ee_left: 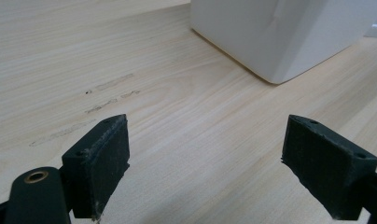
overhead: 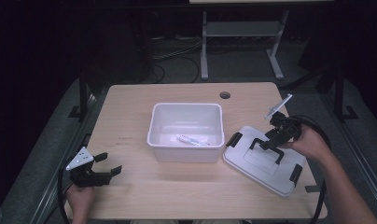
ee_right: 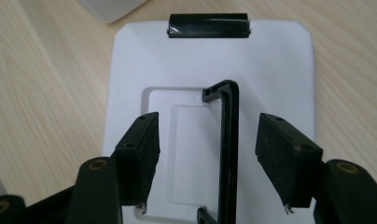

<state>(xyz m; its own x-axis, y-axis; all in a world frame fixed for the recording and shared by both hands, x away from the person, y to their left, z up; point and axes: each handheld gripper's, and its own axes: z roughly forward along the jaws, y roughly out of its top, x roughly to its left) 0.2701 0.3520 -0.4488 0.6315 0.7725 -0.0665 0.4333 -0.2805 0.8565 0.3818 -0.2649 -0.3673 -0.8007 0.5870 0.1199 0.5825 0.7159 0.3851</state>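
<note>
1. My right gripper (ee_right: 207, 158) has its jaws partly open, straddling the black handle (ee_right: 228, 149) of the white lid (ee_right: 280, 70); the handle stands between the pads without either pressing on it.
2. That lid lies flat on the table (overhead: 130, 112), just right of the white bin (overhead: 185, 131), with a black latch (ee_right: 208, 24) at its far edge.
3. My left gripper (ee_left: 205, 158) has its jaws spread wide with nothing between them, low over bare wood near the table's front left corner.
4. The bin sits mid-table, open, with a small white tube (overhead: 190, 140) lying on its floor.
</note>
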